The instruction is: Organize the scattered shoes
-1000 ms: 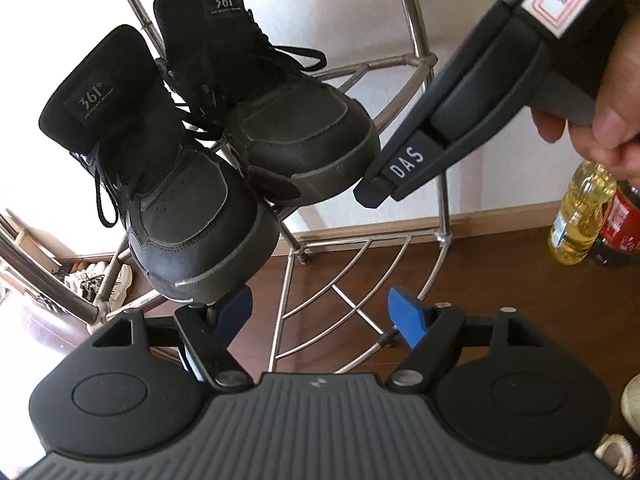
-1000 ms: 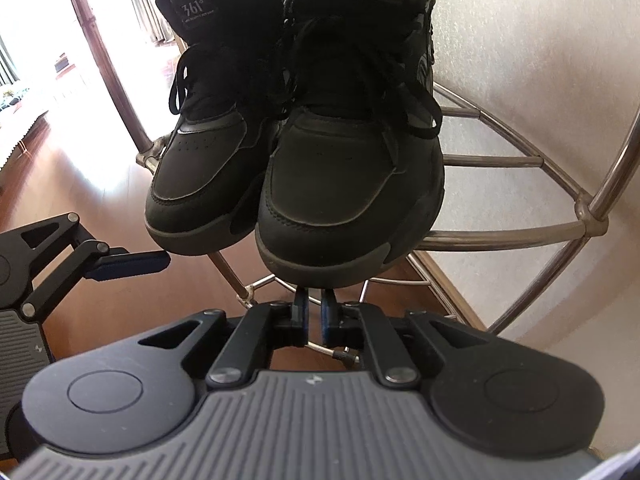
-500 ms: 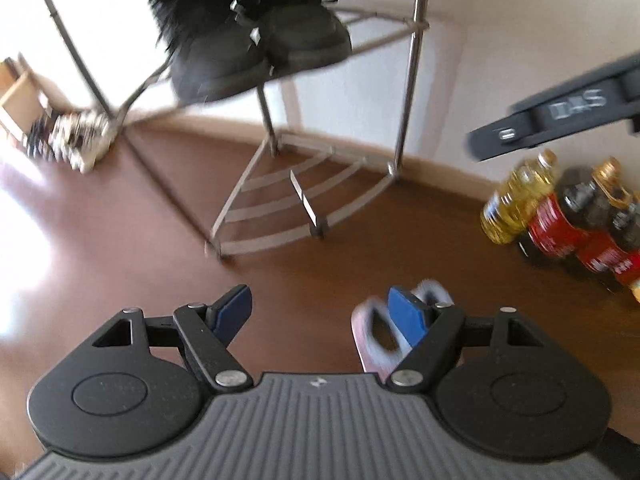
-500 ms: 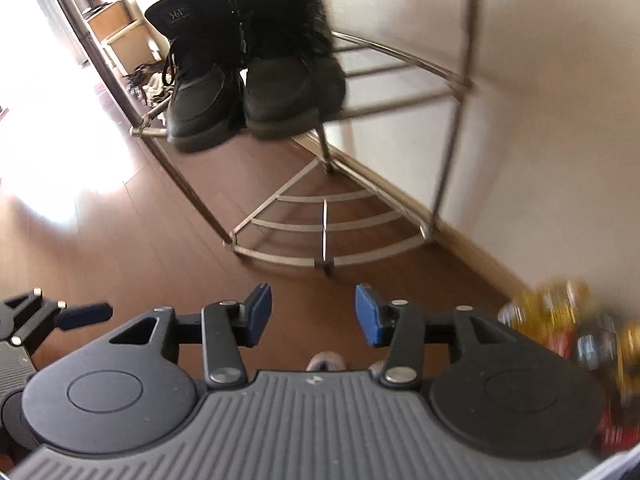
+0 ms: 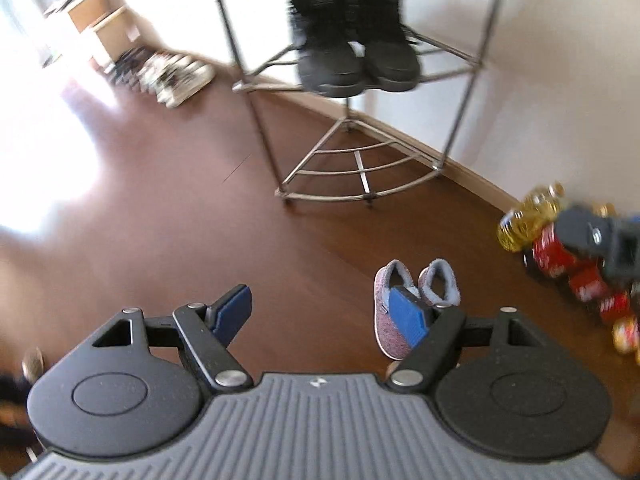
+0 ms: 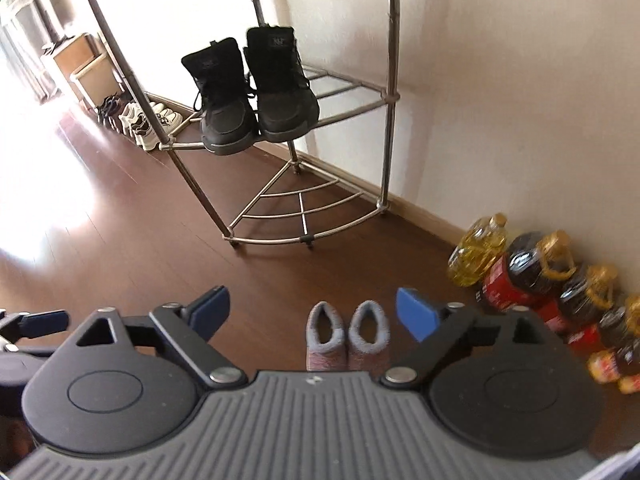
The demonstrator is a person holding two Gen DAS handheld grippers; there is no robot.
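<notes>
Both tools, left tool (image 5: 320, 312) and right tool (image 6: 316, 312), hang with jaws apart, holding nothing. Black lace-up boots (image 6: 256, 108) sit on the curved metal rack (image 6: 304, 216) shelf. Fuzzy grey-pink slippers (image 6: 346, 340) lie side by side on the dark wood floor (image 6: 140, 248) below the right tool.

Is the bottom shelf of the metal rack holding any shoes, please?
No, the bottom shelf shows only bare rods; the black boots stand higher up.

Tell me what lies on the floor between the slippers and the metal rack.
Nothing: bare wooden floor separates the grey slippers from the rack. The right wrist view shows it most clearly.
</notes>
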